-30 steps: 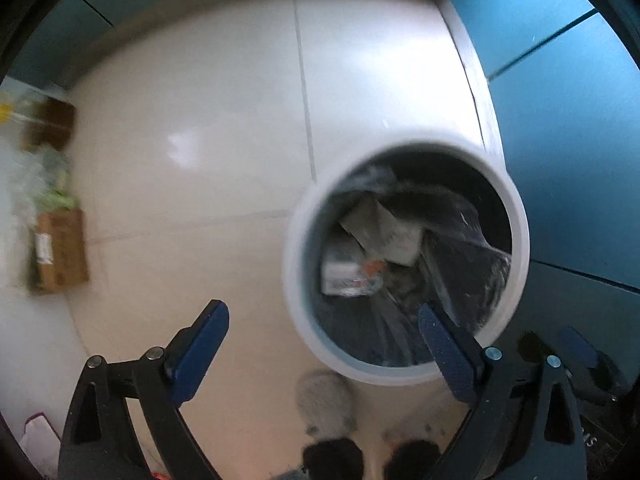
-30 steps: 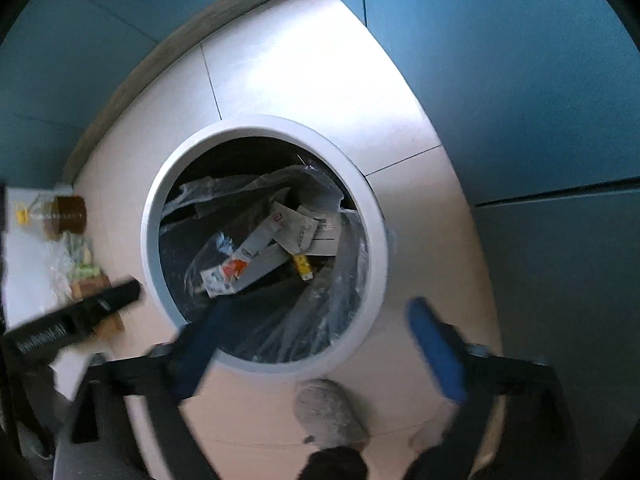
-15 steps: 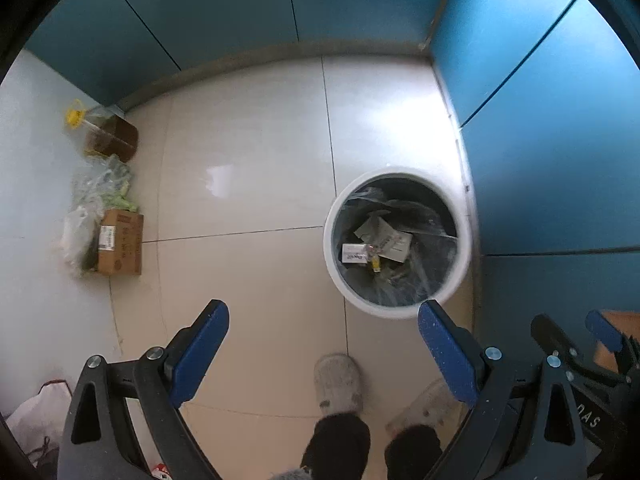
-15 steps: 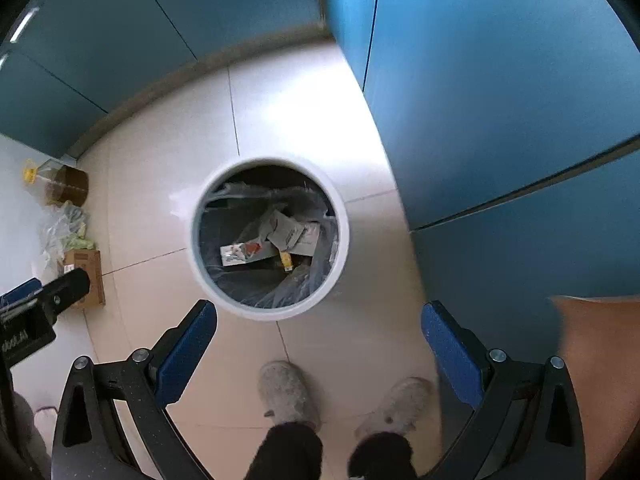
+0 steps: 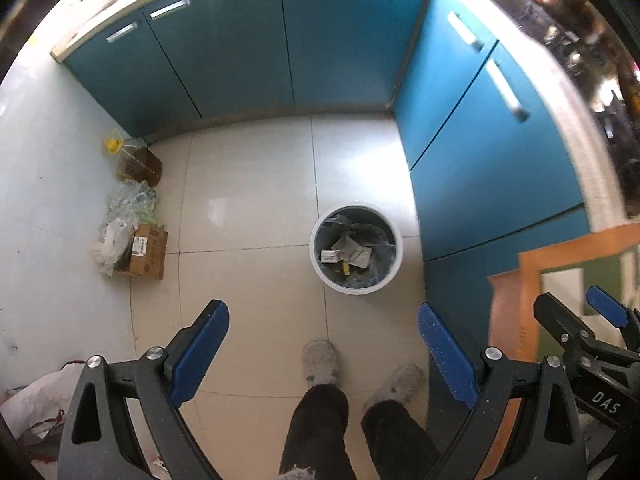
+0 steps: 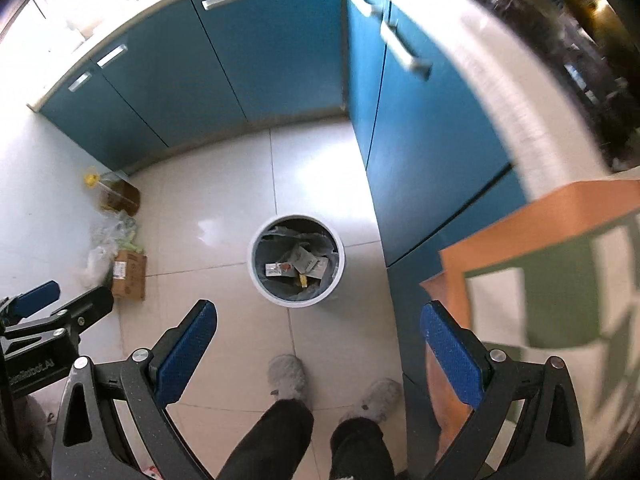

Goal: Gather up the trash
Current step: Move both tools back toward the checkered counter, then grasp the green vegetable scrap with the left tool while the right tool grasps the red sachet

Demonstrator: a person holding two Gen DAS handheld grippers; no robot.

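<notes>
A round white trash bin [image 5: 390, 276] lined with a clear bag stands on the tiled floor far below, by the blue cabinets; it also shows in the right wrist view [image 6: 256, 276]. Paper scraps and wrappers [image 5: 346, 254] lie inside it, also seen in the right wrist view [image 6: 300, 266]. My left gripper [image 5: 324, 348] is open and empty, high above the floor. My right gripper [image 6: 318, 346] is open and empty at about the same height. The right gripper also shows at the left wrist view's right edge [image 5: 584, 332].
Blue cabinets [image 5: 328, 48] line the back and right. An oil bottle [image 5: 138, 162], plastic bags [image 5: 120, 220] and a cardboard box [image 5: 150, 250] sit by the left wall. An orange and green checked cloth [image 6: 552, 280] covers a surface at the right. The person's slippered feet [image 5: 320, 362] stand below.
Both grippers have risen far above the bin, which now looks small. The cabinet fronts, countertop and the checked cloth at the right have come into view.
</notes>
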